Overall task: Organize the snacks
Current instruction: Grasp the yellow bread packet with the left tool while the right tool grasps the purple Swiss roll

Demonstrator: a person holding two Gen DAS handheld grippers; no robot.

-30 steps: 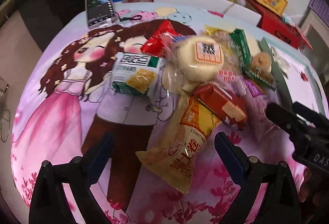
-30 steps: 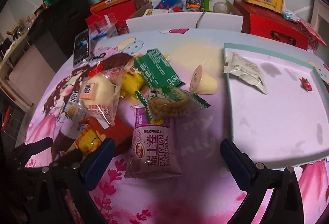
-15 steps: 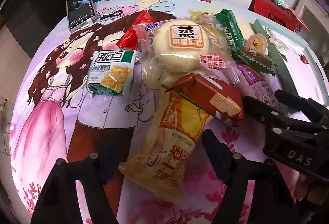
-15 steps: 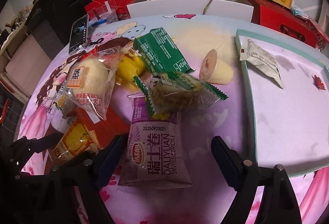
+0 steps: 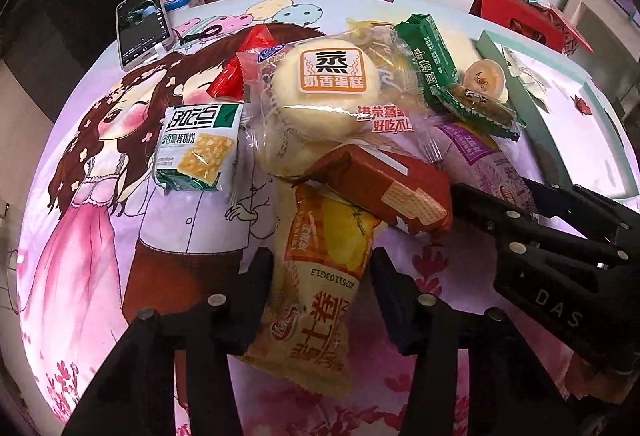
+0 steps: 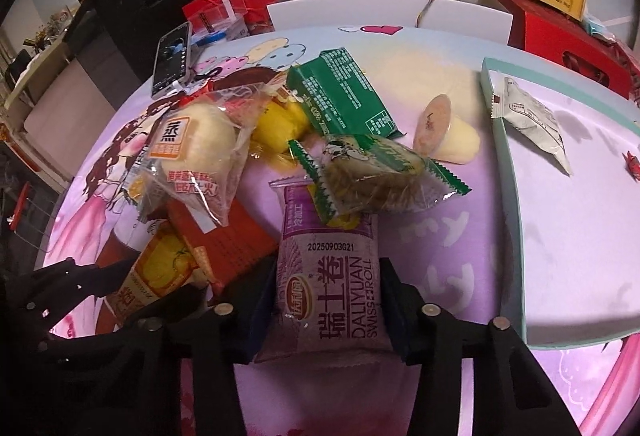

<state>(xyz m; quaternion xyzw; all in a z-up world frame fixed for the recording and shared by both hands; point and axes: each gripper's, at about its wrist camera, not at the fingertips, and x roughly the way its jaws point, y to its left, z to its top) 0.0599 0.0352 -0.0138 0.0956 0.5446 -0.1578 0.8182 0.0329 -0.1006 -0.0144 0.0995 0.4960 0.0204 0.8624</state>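
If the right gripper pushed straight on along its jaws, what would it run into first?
The right gripper already straddles the purple Swiss roll packet. Beyond that, probably the green-edged cookie packet lying over its far end, though depth is unclear.

my left gripper (image 5: 322, 276) sits low over the table, fingers pointing forward, jaws narrowed, one black pad against each side of the yellow swiss roll pack (image 5: 320, 276). my right gripper (image 6: 326, 290) is in the same pose, jaws drawn in, pads touching both long edges of the purple swiss roll pack (image 6: 332, 276). the two grippers are side by side and near each other; each shows at the edge of the other's wrist view.
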